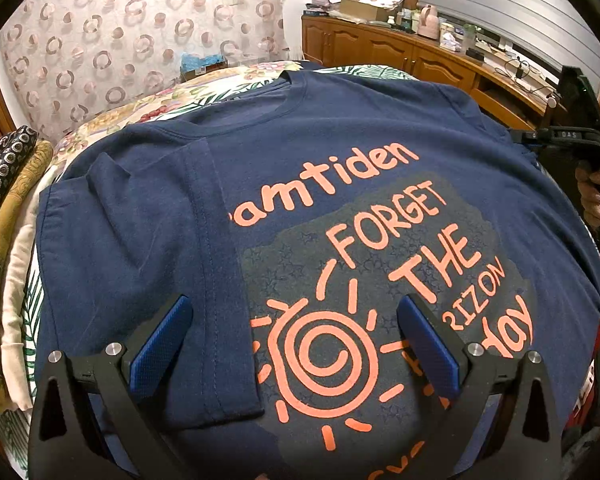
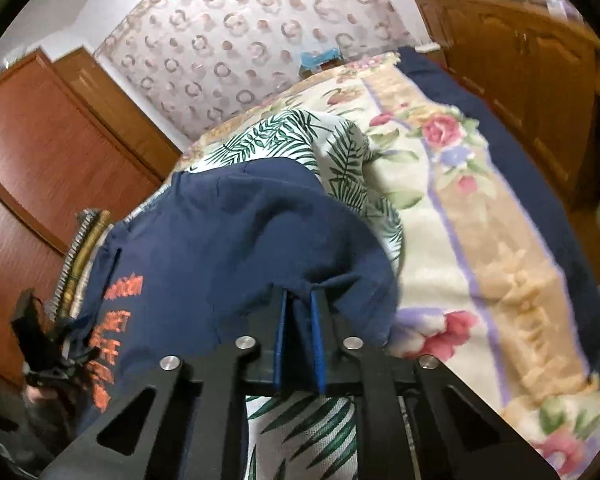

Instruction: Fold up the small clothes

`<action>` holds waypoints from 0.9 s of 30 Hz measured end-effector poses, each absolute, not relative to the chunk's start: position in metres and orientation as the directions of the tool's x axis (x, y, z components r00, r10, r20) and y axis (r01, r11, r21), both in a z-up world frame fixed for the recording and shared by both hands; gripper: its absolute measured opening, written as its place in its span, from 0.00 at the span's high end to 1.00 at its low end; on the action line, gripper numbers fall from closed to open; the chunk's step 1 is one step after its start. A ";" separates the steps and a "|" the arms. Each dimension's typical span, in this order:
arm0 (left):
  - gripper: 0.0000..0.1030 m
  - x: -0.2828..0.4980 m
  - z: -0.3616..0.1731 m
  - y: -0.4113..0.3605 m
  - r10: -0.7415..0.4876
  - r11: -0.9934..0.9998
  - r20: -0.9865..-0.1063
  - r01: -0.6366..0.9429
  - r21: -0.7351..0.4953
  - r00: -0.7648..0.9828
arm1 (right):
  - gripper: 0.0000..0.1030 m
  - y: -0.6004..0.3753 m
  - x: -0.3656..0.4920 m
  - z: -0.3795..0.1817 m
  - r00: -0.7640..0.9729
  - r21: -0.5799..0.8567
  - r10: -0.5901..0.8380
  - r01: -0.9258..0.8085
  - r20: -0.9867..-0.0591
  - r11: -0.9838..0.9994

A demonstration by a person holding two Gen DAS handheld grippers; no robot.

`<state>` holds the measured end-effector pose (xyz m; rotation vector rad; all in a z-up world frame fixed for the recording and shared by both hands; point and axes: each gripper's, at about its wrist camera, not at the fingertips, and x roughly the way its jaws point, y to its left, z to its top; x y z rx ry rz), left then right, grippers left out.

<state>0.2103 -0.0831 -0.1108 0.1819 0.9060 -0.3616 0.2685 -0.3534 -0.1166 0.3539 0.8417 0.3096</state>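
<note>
A navy T-shirt (image 1: 340, 152) with orange print lies front up on the bed. Its left sleeve and side are folded inward over the chest. My left gripper (image 1: 296, 312) is open and hovers just above the shirt's lower front, over the orange sun print. My right gripper (image 2: 299, 300) is shut on the shirt's right sleeve edge (image 2: 260, 240) and lifts it off the bed. The right gripper also shows at the shirt's right edge in the left wrist view (image 1: 540, 136). The left gripper appears blurred at the lower left of the right wrist view (image 2: 48, 344).
The shirt lies on a palm-leaf cloth (image 2: 300, 136) over a floral blanket (image 2: 480, 240). A stack of folded clothes (image 1: 8, 240) lies at the left. A wooden cabinet (image 1: 400, 52) with clutter stands on the right, a wooden wardrobe (image 2: 40, 140) on the left.
</note>
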 end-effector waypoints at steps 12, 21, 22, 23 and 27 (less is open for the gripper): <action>0.00 0.210 -0.110 -0.083 -0.230 0.925 -0.795 0.380 0.001 0.562 | 0.92 -0.313 0.250 -0.069 0.758 0.135 0.184 -0.127 -0.626 0.983; 0.00 0.201 -0.093 -0.072 -0.253 0.936 -0.732 0.350 -0.021 0.632 | 0.92 -0.257 0.242 -0.059 0.751 0.087 0.291 -0.299 -0.592 0.950; 0.00 0.200 -0.091 -0.071 -0.254 0.938 -0.726 0.347 -0.022 0.639 | 0.92 -0.250 0.241 -0.060 0.737 0.088 0.316 -0.332 -0.598 0.939; 0.00 0.198 -0.087 -0.069 -0.259 0.938 -0.718 0.345 -0.027 0.647 | 0.92 -0.238 0.239 -0.062 0.714 0.090 0.349 -0.374 -0.607 0.923; 0.00 0.190 -0.076 -0.067 -0.283 0.935 -0.693 0.351 -0.046 0.663 | 0.80 -0.223 0.234 -0.078 0.663 0.081 0.368 -0.421 -0.652 0.903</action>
